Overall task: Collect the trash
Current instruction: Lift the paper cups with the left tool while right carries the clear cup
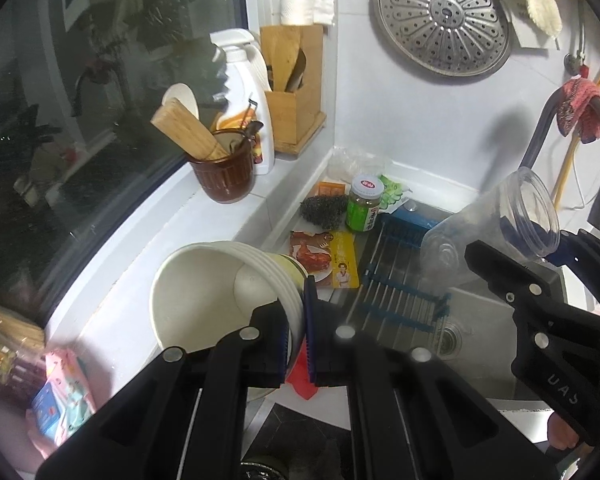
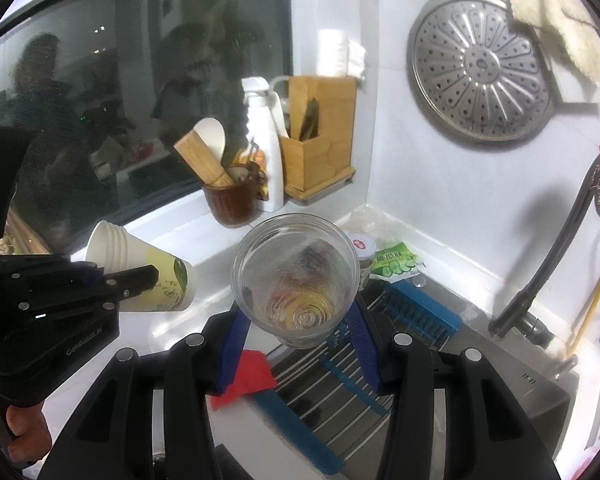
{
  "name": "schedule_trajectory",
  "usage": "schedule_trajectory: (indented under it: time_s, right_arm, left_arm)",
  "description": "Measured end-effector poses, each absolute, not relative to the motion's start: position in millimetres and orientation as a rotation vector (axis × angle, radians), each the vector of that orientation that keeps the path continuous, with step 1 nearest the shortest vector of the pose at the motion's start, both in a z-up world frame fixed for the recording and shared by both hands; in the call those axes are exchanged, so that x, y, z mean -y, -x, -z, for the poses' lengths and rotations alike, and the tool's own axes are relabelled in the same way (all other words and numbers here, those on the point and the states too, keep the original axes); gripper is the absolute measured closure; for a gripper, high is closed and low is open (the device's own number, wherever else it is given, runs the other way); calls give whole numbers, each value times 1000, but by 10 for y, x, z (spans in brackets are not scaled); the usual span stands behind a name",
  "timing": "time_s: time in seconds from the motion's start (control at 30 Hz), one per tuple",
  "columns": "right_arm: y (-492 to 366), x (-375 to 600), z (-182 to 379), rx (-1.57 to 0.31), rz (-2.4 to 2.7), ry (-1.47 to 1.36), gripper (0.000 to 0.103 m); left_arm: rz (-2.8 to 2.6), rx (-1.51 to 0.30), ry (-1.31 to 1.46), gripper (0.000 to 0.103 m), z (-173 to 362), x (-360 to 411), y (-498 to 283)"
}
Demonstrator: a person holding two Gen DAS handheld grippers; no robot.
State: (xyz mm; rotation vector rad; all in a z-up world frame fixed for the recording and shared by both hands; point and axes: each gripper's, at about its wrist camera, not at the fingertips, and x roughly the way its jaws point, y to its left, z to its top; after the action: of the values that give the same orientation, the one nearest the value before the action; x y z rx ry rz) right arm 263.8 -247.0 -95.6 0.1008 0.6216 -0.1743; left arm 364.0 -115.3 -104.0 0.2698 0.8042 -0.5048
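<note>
Paper cups (image 1: 204, 292), about four stacked; one clear plastic cup (image 2: 296, 280).

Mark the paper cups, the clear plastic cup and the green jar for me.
paper cups (image 1: 196, 292): left wrist view, inside wall of the top cup.
clear plastic cup (image 2: 296, 280): right wrist view, inside, seen through its mouth.
green jar (image 1: 362, 212): left wrist view, green label below the lid.

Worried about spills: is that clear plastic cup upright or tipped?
Tipped: the clear plastic cup lies sideways, mouth facing the right camera; it looks empty.
</note>
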Motion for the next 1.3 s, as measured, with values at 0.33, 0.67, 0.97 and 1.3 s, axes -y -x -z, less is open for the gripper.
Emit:
schedule_trajectory:
  time_s: [0.33,0.67,0.97,1.3]
  right_arm:
    - [-2371,2099,841,-592,136,-66,57]
    - [-2131,1681,821,-580,89,-39,57]
    - [-1936,1351,767,-563,40,-24,57]
    - [-1770,999,752,-562,-39,5,57]
  left_arm:
    - [478,-778,-240,95,865,811,-3304]
    - [465,-760,-227,95,784,478,-2943]
    - [432,-744,-215,95,720,147,-2636]
    - [365,-745,-206,95,710,-255,-2244]
